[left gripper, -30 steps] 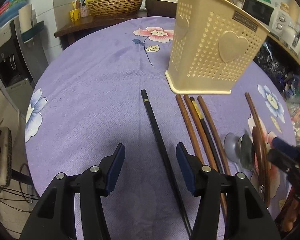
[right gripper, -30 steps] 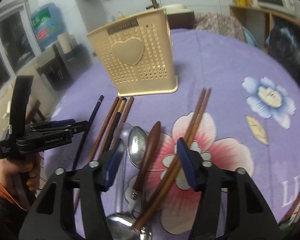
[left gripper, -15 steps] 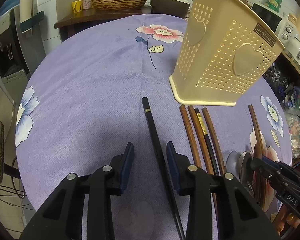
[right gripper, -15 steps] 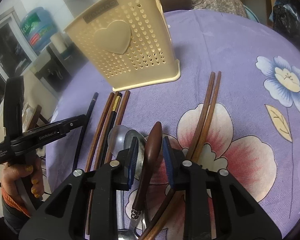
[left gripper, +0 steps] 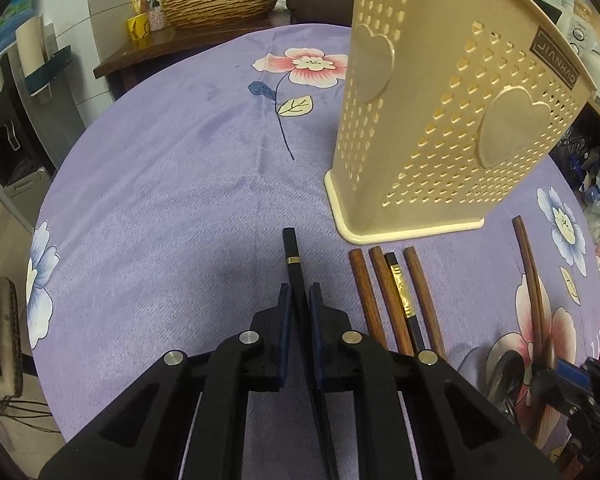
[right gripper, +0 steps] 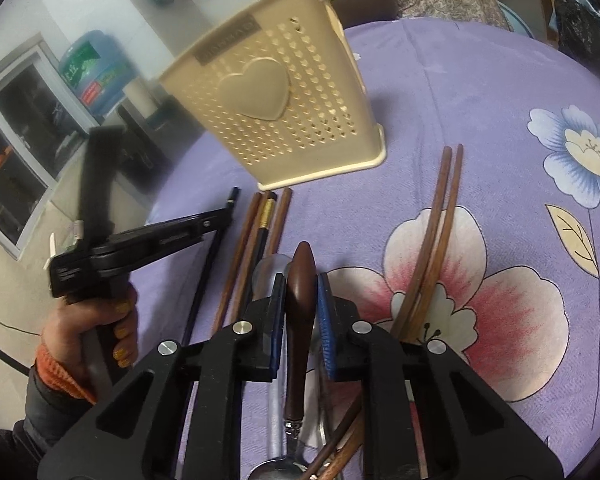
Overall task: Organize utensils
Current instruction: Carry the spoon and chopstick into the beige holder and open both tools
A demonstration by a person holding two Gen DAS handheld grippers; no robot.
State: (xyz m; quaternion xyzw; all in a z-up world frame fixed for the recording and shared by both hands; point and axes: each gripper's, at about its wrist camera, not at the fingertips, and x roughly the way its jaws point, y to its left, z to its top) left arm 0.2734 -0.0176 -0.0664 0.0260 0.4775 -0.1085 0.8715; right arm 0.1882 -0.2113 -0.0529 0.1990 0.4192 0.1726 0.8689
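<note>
My left gripper (left gripper: 299,292) is shut on a black chopstick (left gripper: 292,256) with a gold band, its tip pointing at the cream perforated utensil holder (left gripper: 440,120). Beside it lie several brown chopsticks (left gripper: 380,304) and another black one (left gripper: 400,292). My right gripper (right gripper: 302,280) is shut on a brown wooden utensil handle (right gripper: 300,280) with a metal end. It lies over metal spoons (right gripper: 268,268). Two long brown chopsticks (right gripper: 436,232) lie to its right. The holder (right gripper: 276,108) stands behind. The left gripper (right gripper: 160,236) shows at the left.
The round table has a purple flowered cloth (left gripper: 172,184). A wooden counter with a woven basket (left gripper: 220,0) stands beyond the table. A water bottle (right gripper: 96,72) and cabinets stand at the left in the right wrist view. Shelves with appliances stand at the right (left gripper: 580,20).
Both grippers have moved forward and down and closed: the left on the black chopstick, the right on the brown handle. Both were wide open one second ago.
</note>
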